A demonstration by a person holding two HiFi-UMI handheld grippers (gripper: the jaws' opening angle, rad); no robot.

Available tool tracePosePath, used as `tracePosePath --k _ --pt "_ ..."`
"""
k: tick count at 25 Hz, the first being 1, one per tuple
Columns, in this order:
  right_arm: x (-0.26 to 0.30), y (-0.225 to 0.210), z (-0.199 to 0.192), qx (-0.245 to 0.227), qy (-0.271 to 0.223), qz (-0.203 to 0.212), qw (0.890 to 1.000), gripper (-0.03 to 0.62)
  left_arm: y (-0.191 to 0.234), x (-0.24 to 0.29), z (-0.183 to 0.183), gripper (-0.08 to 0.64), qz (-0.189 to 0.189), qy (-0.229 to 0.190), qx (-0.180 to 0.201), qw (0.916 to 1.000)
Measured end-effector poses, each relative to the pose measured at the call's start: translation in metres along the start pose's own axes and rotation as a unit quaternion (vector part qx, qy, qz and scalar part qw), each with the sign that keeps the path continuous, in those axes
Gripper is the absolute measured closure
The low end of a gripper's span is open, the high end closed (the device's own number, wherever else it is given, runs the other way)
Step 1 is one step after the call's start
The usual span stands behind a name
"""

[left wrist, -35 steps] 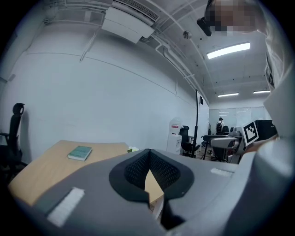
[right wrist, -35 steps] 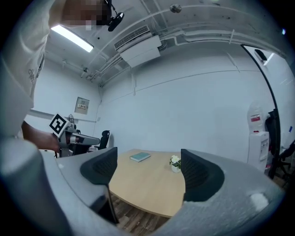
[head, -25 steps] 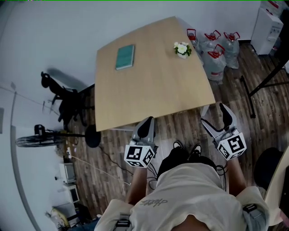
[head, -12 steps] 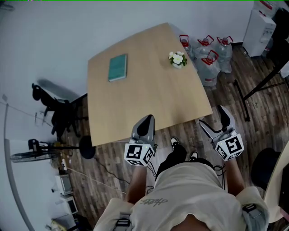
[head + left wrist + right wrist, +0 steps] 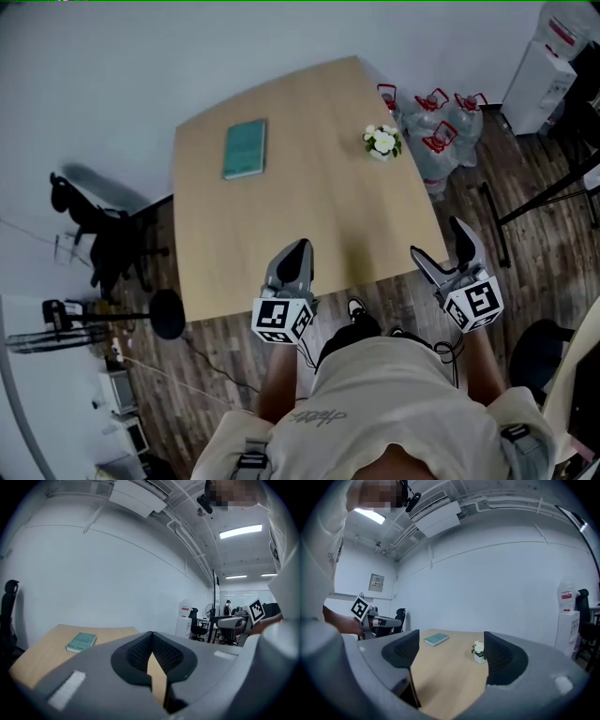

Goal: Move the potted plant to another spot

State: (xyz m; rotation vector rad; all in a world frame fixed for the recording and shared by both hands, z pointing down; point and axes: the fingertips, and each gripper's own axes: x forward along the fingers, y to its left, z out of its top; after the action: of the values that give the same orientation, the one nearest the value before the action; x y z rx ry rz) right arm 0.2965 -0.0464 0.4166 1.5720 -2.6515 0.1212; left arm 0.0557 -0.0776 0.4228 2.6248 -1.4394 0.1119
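Furthest left, off the worktop (image 5: 309,216) at my 9 o'clock, a black chair (image 5: 94,220) stands on the wood floor (image 5: 234,328); it has no part in this job. On the worktop a green book (image 5: 245,148) lies flat at about 11 o'clock, well apart from everything else. My left tongs (image 5: 295,251) hang over the near edge of the worktop, jaws pressed together with nothing between them. I judge they are shut and low because one hand is enough for so small a thing, and the left only needs to be out of the way. The potted plant (image 5: 382,142), small and white-flowered, stands upright at 1 o'clock, near the far right edge of the worktop and far out of reach from here. My right tongs (image 5: 437,239) are just off the near right corner, jaws wide apart and empty. Looking along them, the plant shows between the two jaws in the distance, so I take it they are spread and aimed ready for it. The move hasn't begun: I first have to get closer along the right side. Beyond the plant at 2 o'clock, water jugs (image 5: 436,141) crowd the floor beside the worktop's edge, something to mind when stepping round
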Motion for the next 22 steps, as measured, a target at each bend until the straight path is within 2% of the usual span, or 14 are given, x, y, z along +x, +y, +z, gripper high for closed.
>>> tracePosePath --k 3,6,12,18,22 --pt "0.013 -0.002 0.003 -0.004 0.002 -0.013 1.000 0.170 0.017 0.011 0.006 0.541 -0.004 -0.011 -0.002 0.9999" --pt "0.026 -0.009 0.006 0.020 -0.004 -0.030 0.999 0.170 0.027 0.025 0.011 0.541 -0.019 -0.015 -0.004 0.9997" --pt "0.037 -0.015 0.002 0.033 0.004 -0.059 0.998 0.170 0.031 0.042 0.009 0.541 -0.053 -0.003 -0.002 0.9986" --pt "0.054 -0.014 -0.004 0.040 0.014 -0.057 0.997 0.170 0.044 0.055 0.007 0.541 -0.055 0.009 0.001 0.9984" --pt "0.057 -0.024 -0.007 0.032 0.018 -0.052 0.998 0.170 0.035 0.068 0.004 0.541 -0.057 0.014 0.001 0.9983"
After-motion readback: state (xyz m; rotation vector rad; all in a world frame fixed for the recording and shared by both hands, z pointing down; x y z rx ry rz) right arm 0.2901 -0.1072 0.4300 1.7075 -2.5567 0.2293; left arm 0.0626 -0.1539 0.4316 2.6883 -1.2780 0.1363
